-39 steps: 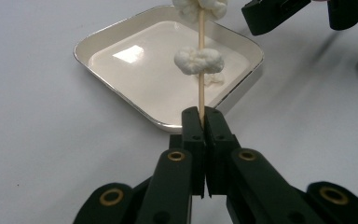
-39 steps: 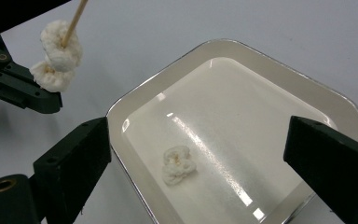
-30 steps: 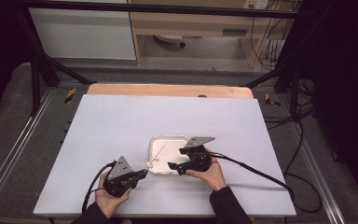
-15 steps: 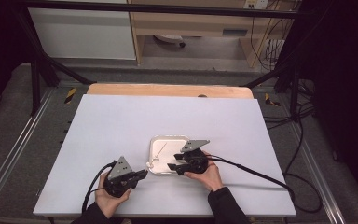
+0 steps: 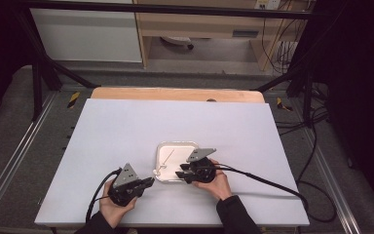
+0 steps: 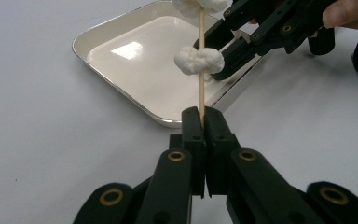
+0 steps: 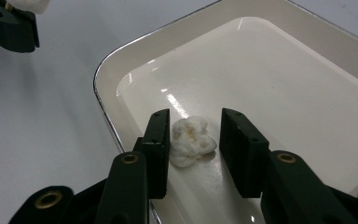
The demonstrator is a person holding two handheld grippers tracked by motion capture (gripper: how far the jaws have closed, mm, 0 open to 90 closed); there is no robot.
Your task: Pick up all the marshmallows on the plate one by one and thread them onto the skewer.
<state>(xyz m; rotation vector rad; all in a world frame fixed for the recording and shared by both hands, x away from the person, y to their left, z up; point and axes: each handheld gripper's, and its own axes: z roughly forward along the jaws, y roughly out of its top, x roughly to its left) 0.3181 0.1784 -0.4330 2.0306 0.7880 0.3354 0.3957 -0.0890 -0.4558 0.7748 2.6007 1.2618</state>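
Left gripper clamps the thin wooden skewer carrying white puffs. Right gripper, jaws just closing, brackets the loose white puff at the cream rectangular tray's 7 o'clock corner, one pad touching. Risk: uneven contact crushes or flicks it out.

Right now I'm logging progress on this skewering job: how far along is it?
Done: two white puffy pieces already sit on the wooden skewer, which the left gripper clamps by its end. In hand: the right gripper has been closing its jaws around another piece in the white tray, a gap showing on one side. Left: grip it, lift it, thread it on.
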